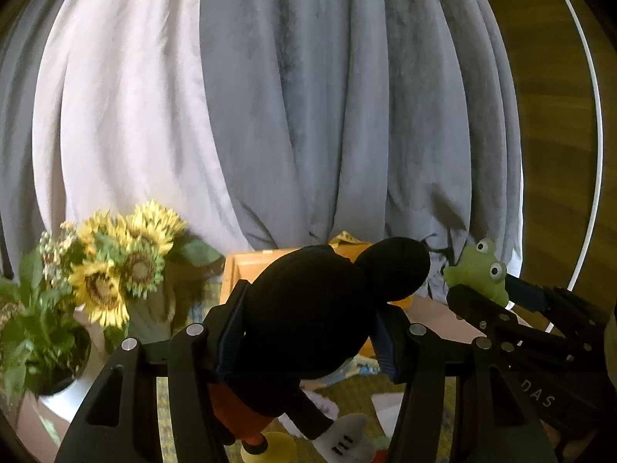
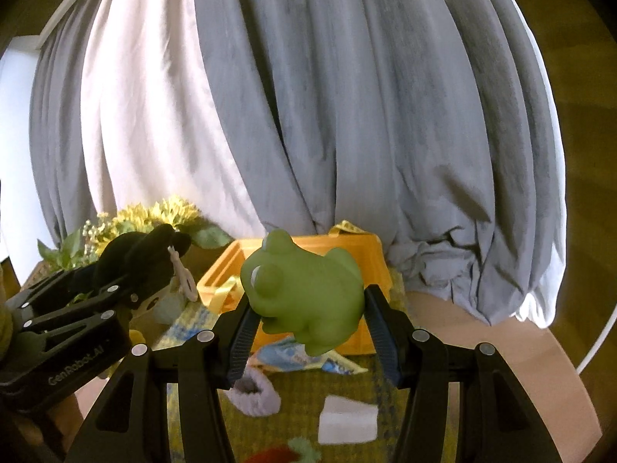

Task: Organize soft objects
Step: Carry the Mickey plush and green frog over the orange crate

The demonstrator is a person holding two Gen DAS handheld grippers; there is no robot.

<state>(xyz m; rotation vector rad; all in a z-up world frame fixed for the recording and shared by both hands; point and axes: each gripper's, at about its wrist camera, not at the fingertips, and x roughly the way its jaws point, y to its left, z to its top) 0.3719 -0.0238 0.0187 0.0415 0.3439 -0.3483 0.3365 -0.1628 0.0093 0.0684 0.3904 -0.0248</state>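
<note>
Both toys ride above the mat, the left gripper [image 1: 308,332] clamped around a black mouse plush [image 1: 308,320] and the right gripper [image 2: 306,328] pinching a green frog [image 2: 304,293], with the yellow bin [image 2: 370,262] just beyond, nearer the frog.

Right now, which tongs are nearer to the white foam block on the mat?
Right. The right tongs, shut on the green frog, hang just above the white foam block. The left tongs, shut on the black mouse plush, hang further to its left.
</note>
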